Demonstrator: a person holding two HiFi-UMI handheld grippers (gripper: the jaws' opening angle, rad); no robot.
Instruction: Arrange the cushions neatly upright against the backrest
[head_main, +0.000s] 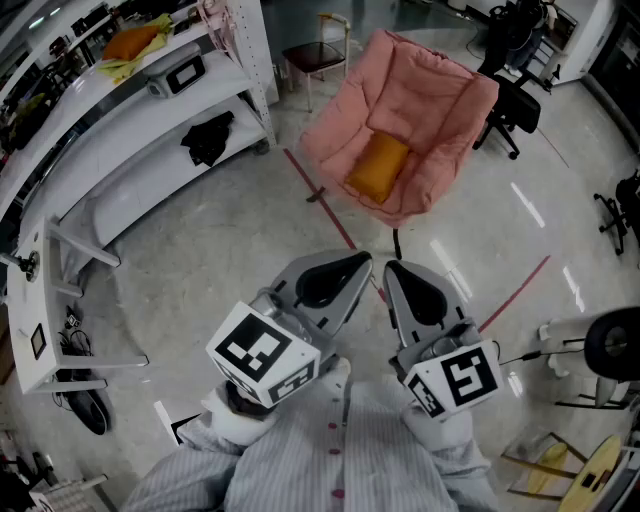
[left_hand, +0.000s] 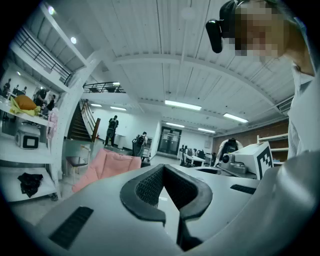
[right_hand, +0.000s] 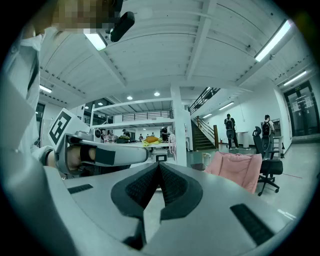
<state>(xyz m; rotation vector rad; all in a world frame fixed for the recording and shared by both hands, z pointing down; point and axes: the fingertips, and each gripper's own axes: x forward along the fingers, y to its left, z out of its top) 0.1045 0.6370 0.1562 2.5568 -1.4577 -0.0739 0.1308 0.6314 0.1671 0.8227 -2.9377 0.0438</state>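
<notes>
- Orange cushion (head_main: 378, 168) lies on the seat of the pink chair (head_main: 440, 90).
- Left gripper (head_main: 362, 263) and right gripper (head_main: 392, 268), both closed and empty, hover side by side, well apart from it.

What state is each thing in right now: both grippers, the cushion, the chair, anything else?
left gripper: shut, empty, held level.
right gripper: shut, empty, held level.
orange cushion: lying skewed in the chair's seat hollow, not set upright, untouched.
pink chair: standing on the floor, holding only that cushion.
black cloth: crumpled on the lower white shelf.
black office chair: standing unoccupied beside the pink chair.
</notes>
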